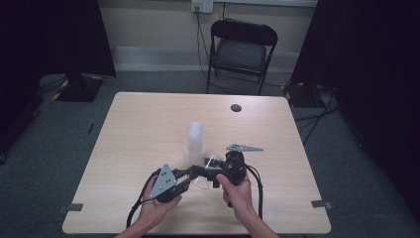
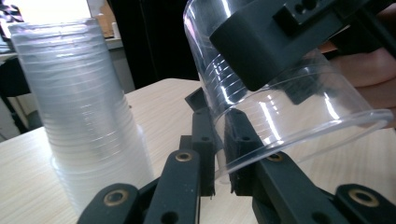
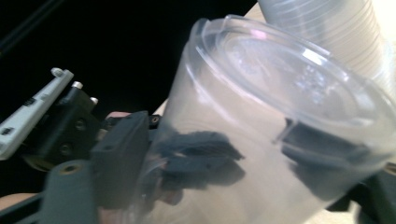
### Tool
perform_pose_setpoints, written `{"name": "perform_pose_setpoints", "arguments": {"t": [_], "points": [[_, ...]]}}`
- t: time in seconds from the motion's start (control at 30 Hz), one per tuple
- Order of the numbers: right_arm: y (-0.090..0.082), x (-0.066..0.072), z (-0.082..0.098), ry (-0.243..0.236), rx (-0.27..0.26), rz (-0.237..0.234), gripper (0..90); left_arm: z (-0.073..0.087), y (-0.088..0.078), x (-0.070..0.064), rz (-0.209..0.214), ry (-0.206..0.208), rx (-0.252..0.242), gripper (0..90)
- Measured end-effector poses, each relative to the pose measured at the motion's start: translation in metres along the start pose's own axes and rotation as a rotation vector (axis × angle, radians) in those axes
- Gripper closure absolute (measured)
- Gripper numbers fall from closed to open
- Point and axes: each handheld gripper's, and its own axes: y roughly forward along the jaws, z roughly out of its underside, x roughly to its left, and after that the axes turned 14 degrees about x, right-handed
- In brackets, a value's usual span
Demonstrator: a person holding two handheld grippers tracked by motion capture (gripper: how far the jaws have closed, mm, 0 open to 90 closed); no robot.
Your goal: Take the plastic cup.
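Now, line by line:

Step in hand: I judge I am passing or pulling one clear cup point(image 1: 207, 168) between my two tools, just off the cup stack point(image 1: 194, 141).

Left gripper point(image 1: 190, 179): my jaws stand nearly closed, pinching the cup's rim wall between them; in the left gripper view the rim point(image 2: 299, 144) runs right through the narrow gap.

Right gripper point(image 1: 214, 171): its jaws straddle the cup's body, one pad pressed on the outside wall and seemingly closed on it; the right gripper view shows dark pads through the plastic.

Cup's place: held above the table point(image 1: 148, 124), tilted, at about 5 o'clock from the stack and near it, apart from it.

Stack's place: upright near the table's middle, at 12 o'clock from my hands.

Next move: I reckon one tool must let go while the other keeps its grip, gently, since thin plastic may buckle or slip.

View differences: the high view gives the layout, both hands and the chair point(image 1: 241, 49) at 12 o'clock; the left gripper view gives the rim pinch; the right gripper view gives the cup's base point(image 3: 289, 70) close up, blurred.
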Motion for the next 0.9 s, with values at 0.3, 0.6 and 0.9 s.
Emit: {"name": "perform_pose_setpoints", "arguments": {"t": [0.3,0.6,0.9], "points": [[-0.004,-0.005,-0.001,-0.017,-0.025,-0.007,15.3,0.000,0.000,0.004,0.061,-0.066,0.043,83.5],[-0.015,-0.009,-0.004,-0.036,-0.059,-0.010,15.2,0.000,-0.003,0.008,0.123,-0.141,0.103,83.2],[-0.020,-0.012,-0.006,-0.051,-0.072,-0.004,15.3,-0.005,-0.008,0.016,0.205,-0.221,0.189,83.1]]}}
